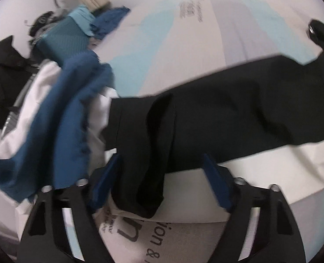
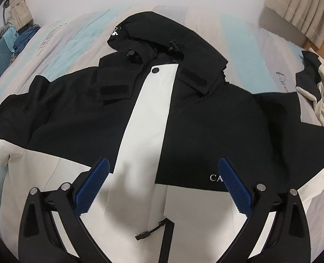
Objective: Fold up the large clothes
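Observation:
A black and white hooded jacket (image 2: 205, 120) lies front up on the bed, its hood (image 2: 162, 32) at the far end. My right gripper (image 2: 163, 160) hovers open over the white front placket, nothing between its blue pads. In the left wrist view one black sleeve (image 1: 238, 109) stretches out to the right, and its cuff (image 1: 144, 175) lies between the jaws of my left gripper (image 1: 161, 156). The left pad sits against the cuff's edge. A strip of white shows between the cuff and the right pad, so the jaws stand open around it.
A blue garment (image 1: 70, 120) is heaped just left of the cuff, on white fabric. Behind it stand a teal suitcase (image 1: 63, 39) and a dark garment (image 1: 0, 76). A beige and black garment (image 2: 321, 92) lies at the bed's right side. The sheet (image 1: 162, 32) has pale blue stripes.

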`<state>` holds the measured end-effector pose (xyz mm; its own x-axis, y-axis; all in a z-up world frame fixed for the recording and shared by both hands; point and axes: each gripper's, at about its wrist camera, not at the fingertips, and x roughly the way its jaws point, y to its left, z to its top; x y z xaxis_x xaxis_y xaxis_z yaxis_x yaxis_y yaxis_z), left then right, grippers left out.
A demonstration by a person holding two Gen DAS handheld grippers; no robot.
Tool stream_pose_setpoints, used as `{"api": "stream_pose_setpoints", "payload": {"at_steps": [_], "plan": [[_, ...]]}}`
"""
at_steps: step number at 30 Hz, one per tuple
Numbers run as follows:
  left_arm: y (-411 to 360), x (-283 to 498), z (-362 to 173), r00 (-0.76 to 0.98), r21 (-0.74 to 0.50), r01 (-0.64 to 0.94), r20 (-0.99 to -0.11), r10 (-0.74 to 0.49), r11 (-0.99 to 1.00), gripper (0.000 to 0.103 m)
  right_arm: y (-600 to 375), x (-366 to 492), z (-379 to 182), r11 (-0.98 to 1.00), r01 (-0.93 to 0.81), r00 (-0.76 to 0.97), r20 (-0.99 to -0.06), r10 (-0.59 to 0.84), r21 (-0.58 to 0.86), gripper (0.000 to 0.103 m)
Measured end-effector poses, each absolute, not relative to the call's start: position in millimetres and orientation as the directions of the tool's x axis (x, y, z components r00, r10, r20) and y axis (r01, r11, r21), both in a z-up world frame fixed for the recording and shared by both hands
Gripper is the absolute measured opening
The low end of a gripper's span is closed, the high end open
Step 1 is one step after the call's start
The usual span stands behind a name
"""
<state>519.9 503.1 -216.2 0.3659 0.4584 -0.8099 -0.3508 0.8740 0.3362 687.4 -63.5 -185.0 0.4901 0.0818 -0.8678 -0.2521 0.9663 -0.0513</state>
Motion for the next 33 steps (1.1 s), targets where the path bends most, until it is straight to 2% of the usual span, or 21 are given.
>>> {"api": "stream_pose_setpoints", "payload": {"at_steps": [3,4,8,13,18,24,33], "plan": [[510.0,518.9,-226.5,0.364,0.309,-0.357,-0.823,0.436,0.881,0.069,-66.8,683.7,-187.0,0.966,-0.255,0.480,-0.873,0.086,-0.045,0.096],[512.2,518.8,-227.9,0.365,0.300,-0.358,-0.827,0.428,0.884,0.065,-69.2,681.4,-187.6,0.966,-0.253,0.479,-0.874,0.083,-0.047,0.096],[512.8,520.9,-221.9,0.376,0.295,-0.354,-0.824,0.424,0.887,0.026,-80.1,675.8,-189.9,0.968,-0.244,0.479,-0.875,0.072,-0.054,0.096],[516.1,524.6,-222.9,0.372,0.267,-0.344,-0.841,0.392,0.900,0.003,-108.3,677.9,-199.8,0.976,-0.205,0.467,-0.883,0.033,-0.072,0.096],[516.2,526.9,-218.1,0.367,0.248,-0.351,-0.851,0.376,0.903,0.002,-135.8,677.1,-197.4,0.978,-0.193,0.477,-0.879,0.023,-0.080,0.096],[495.9,530.1,-188.1,0.386,0.248,-0.335,-0.844,0.372,0.909,0.001,-182.0,672.9,-188.9,0.984,-0.145,0.506,-0.862,-0.015,-0.102,0.096],[384.1,576.3,-133.3,0.486,0.164,-0.270,-0.827,0.281,0.949,0.001,-294.7,671.1,-172.2,0.982,-0.052,0.514,-0.848,-0.131,-0.183,0.096]]}}
